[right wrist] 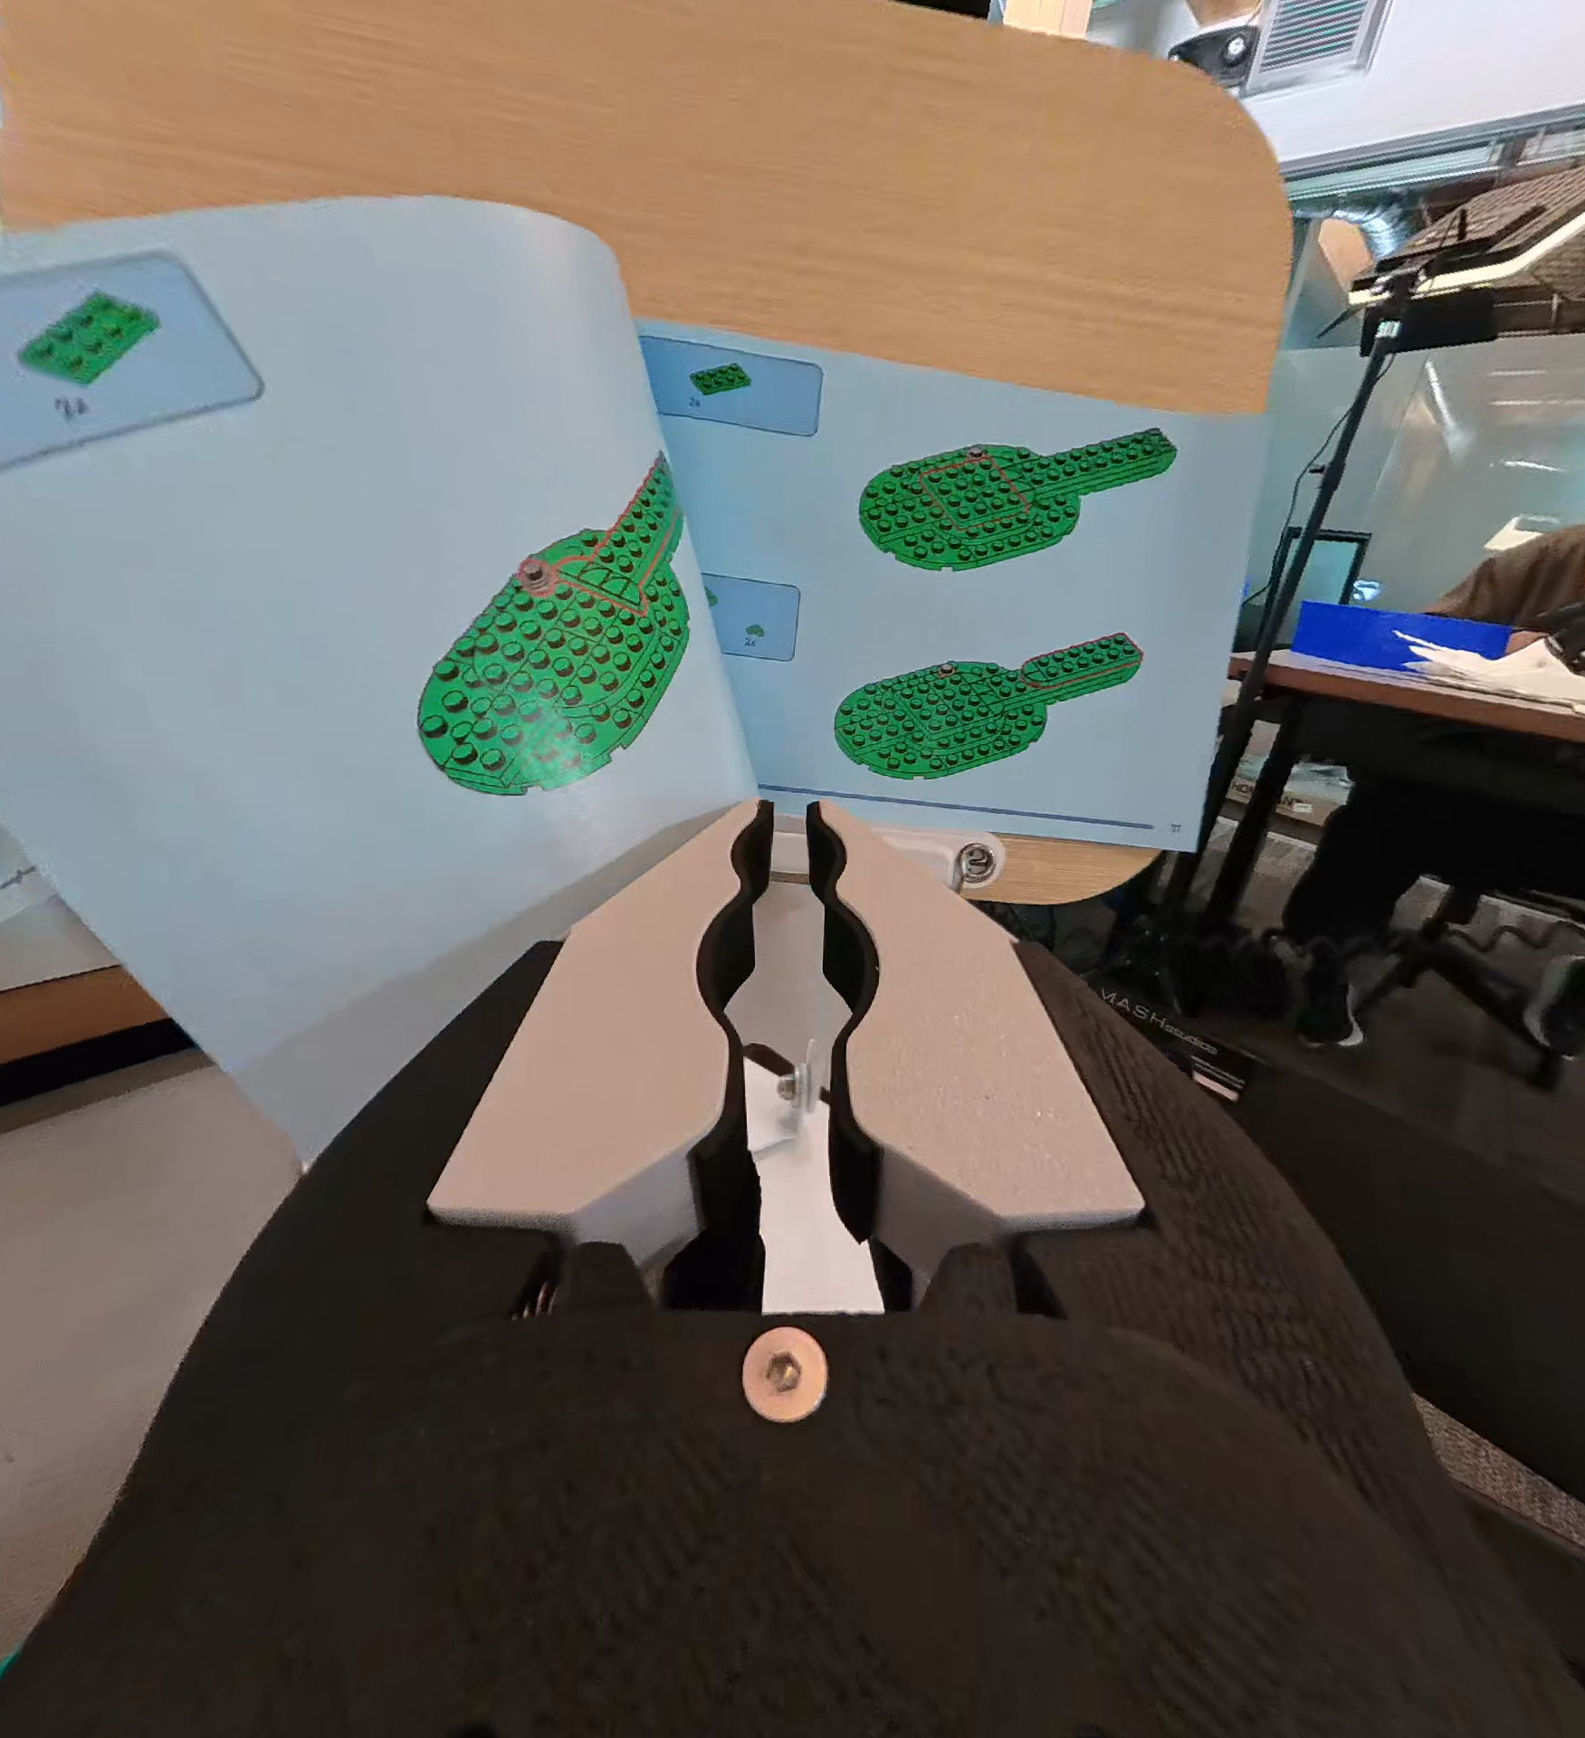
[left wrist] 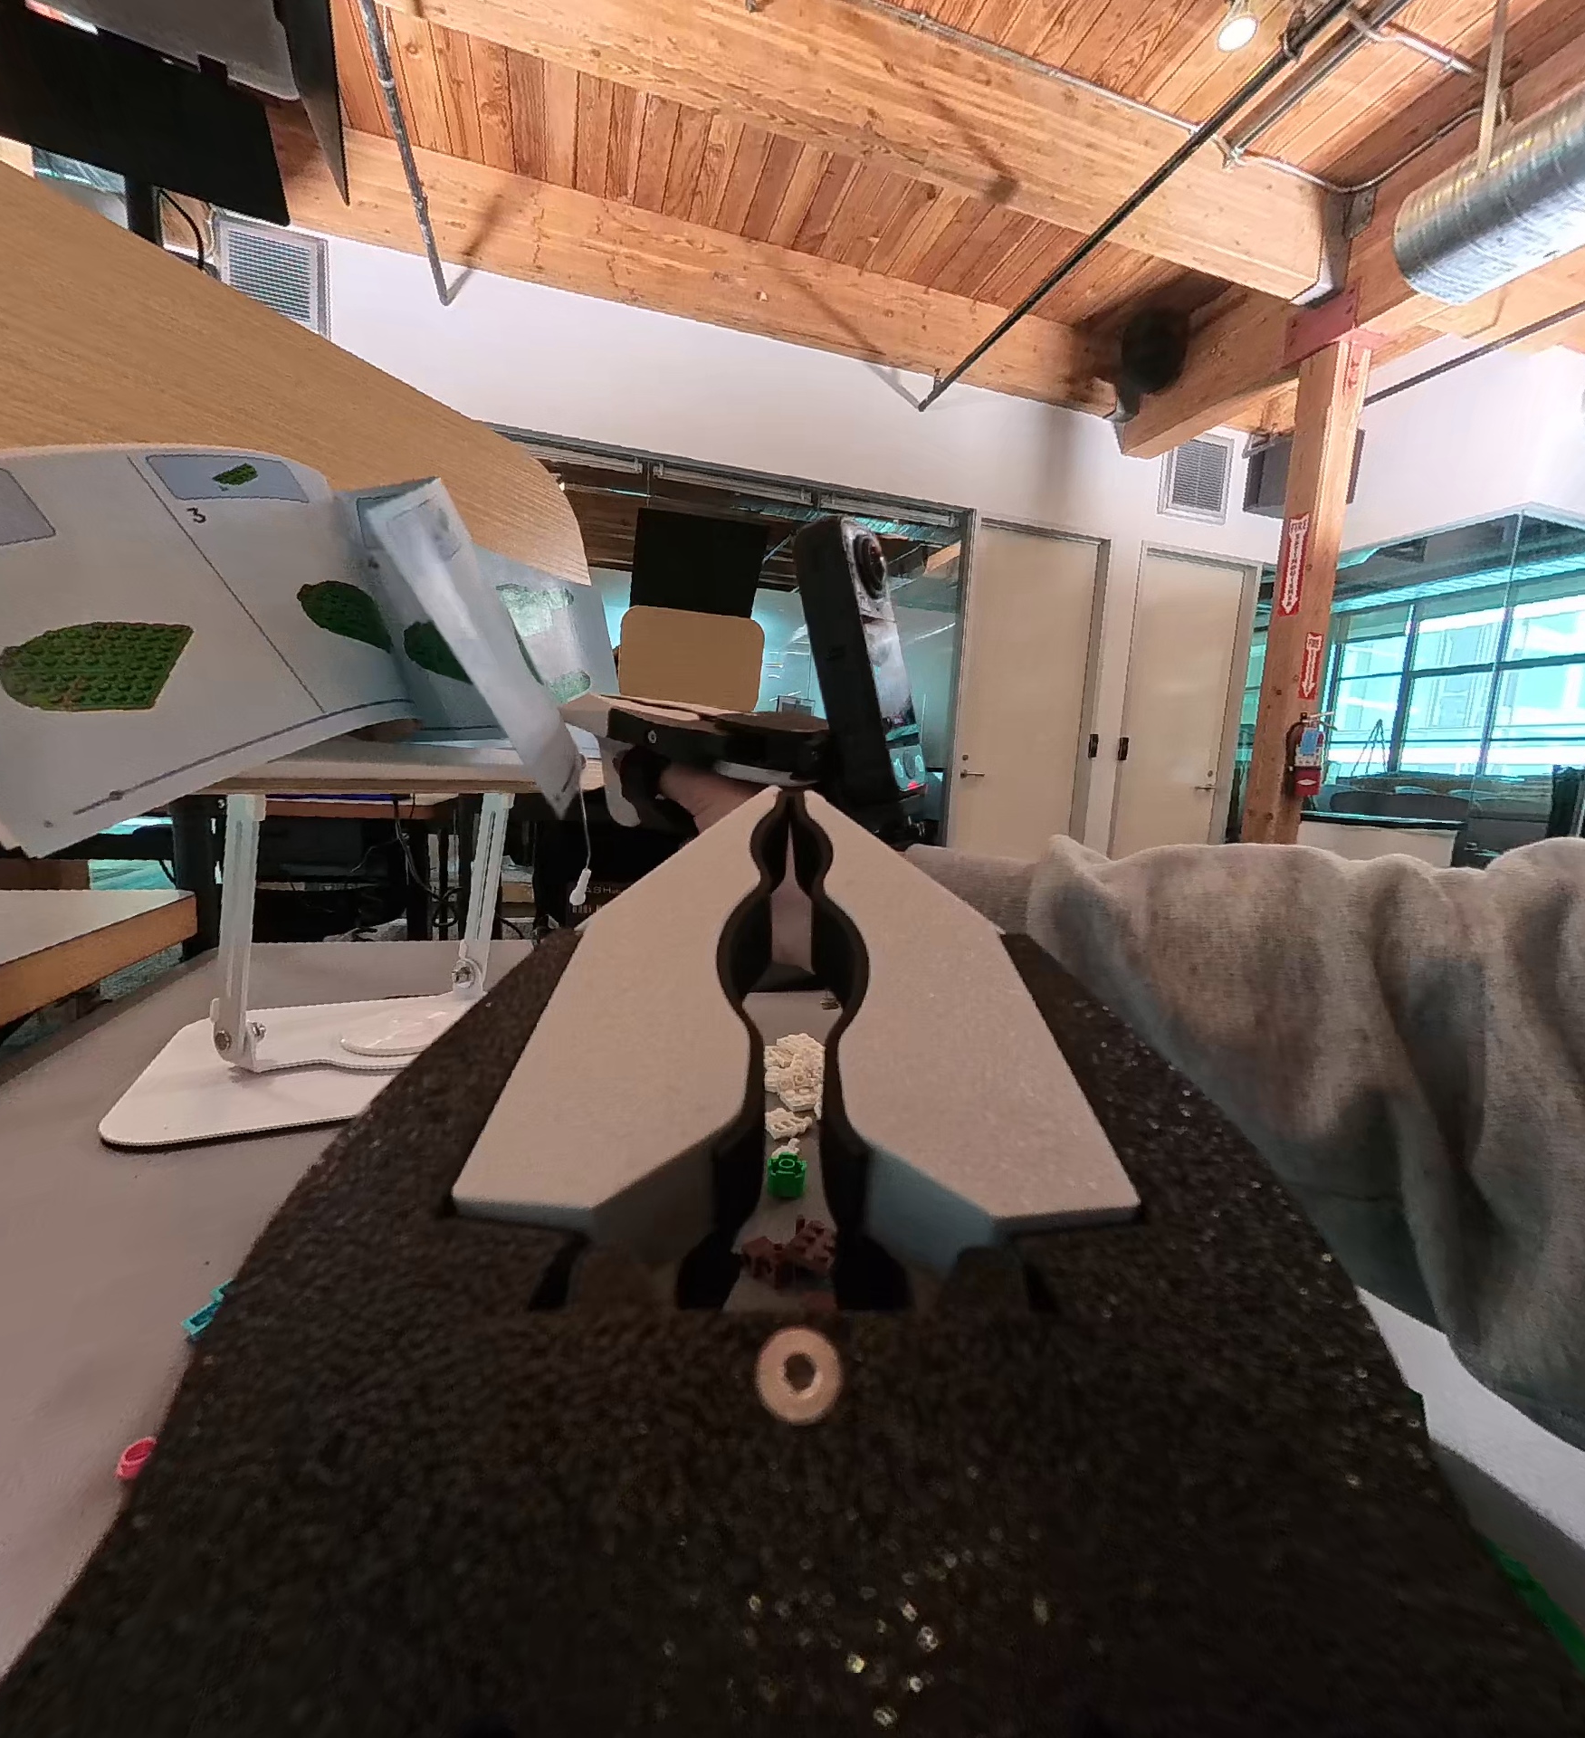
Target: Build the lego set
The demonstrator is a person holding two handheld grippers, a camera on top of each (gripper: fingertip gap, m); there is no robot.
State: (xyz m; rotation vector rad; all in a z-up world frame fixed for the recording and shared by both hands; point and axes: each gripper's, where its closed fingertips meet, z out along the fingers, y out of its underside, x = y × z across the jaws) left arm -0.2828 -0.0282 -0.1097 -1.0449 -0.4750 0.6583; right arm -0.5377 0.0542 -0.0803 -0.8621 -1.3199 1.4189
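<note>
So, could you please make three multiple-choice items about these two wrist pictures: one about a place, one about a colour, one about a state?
1. Where does the instruction booklet rest?
A. flat on the floor
B. on a wooden board held up by a white stand
C. inside a blue box

2. What colour are the brick plates drawn on the open pages?
A. green
B. red
C. yellow

3. How do the fingertips of the right gripper stand?
A. wide open around a brick
B. clamped on a pen
C. slightly apart, with nothing between them

Answers:
1 B: the right wrist view shows the booklet leaning on the wooden board, and the left wrist view shows the white stand under it.
2 A: each drawn plate is green.
3 C: a narrow gap shows between the tips, just below the lifted page.
</note>
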